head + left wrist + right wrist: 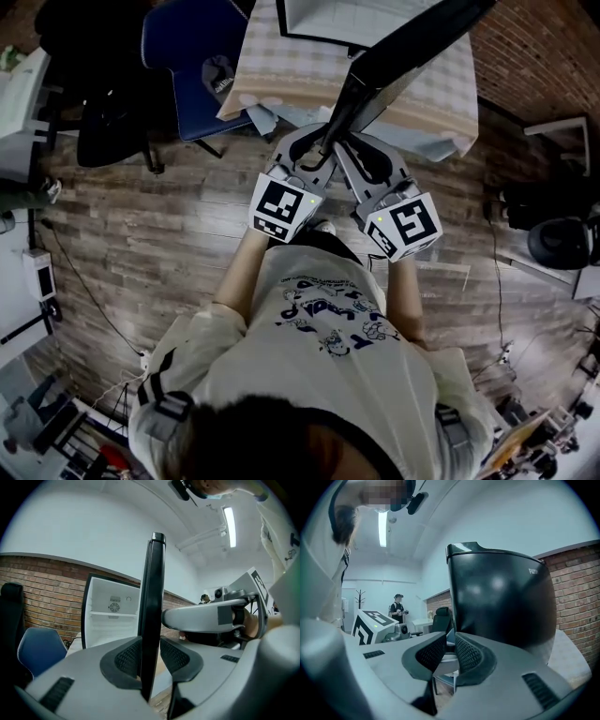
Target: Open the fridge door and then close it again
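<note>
Glossy black fridge door (152,597) stands open off the white fridge cabinet (110,620) — opening done, I judge. My left gripper (151,656) clamps its edge; right gripper (451,656) narrow, empty, beside its face. Next — swing it shut.

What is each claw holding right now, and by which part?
Left claw looks clamped on the black fridge door, pads on either side of its free vertical edge. Right claw holds nothing; its jaws stand apart beside the door.

Wood plank floor (169,234), blue chair (183,47), probably a thin cable (496,281)
</note>
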Tool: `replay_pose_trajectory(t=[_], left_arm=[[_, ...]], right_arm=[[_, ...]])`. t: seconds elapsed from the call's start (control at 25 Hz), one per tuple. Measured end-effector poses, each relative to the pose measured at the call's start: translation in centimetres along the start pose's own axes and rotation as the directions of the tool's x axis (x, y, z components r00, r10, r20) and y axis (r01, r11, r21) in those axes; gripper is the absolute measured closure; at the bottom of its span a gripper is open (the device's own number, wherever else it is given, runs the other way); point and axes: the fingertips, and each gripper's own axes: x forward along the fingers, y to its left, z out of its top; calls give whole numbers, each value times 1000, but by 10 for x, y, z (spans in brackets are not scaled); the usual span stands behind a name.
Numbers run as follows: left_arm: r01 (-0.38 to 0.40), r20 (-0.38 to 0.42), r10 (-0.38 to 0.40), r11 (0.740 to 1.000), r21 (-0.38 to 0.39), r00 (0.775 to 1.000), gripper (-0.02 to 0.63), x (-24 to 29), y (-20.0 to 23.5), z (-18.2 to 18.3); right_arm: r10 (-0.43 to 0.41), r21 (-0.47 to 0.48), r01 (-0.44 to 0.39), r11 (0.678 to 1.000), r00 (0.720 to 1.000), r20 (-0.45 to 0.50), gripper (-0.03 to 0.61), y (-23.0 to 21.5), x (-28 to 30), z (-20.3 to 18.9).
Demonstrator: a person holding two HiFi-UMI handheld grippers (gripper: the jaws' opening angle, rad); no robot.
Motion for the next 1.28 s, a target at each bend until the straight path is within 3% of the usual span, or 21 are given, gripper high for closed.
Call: replay_pose_trajectory(t=[0.48, 0.8, 1.28], left_arm=[[-70, 18, 71, 997, -36, 997, 474, 8, 88, 5], [-127, 30, 128, 991, -51, 991, 471, 23, 147, 11], [-196, 34, 199, 978, -74, 979, 486, 55, 226, 21]], right_arm=[[30, 4, -30, 1000, 999, 23, 506, -7, 81, 20], [-79, 18, 78, 997, 996, 35, 506, -46, 115, 24], [-245, 70, 244, 967, 969, 16, 506, -101, 157, 17]])
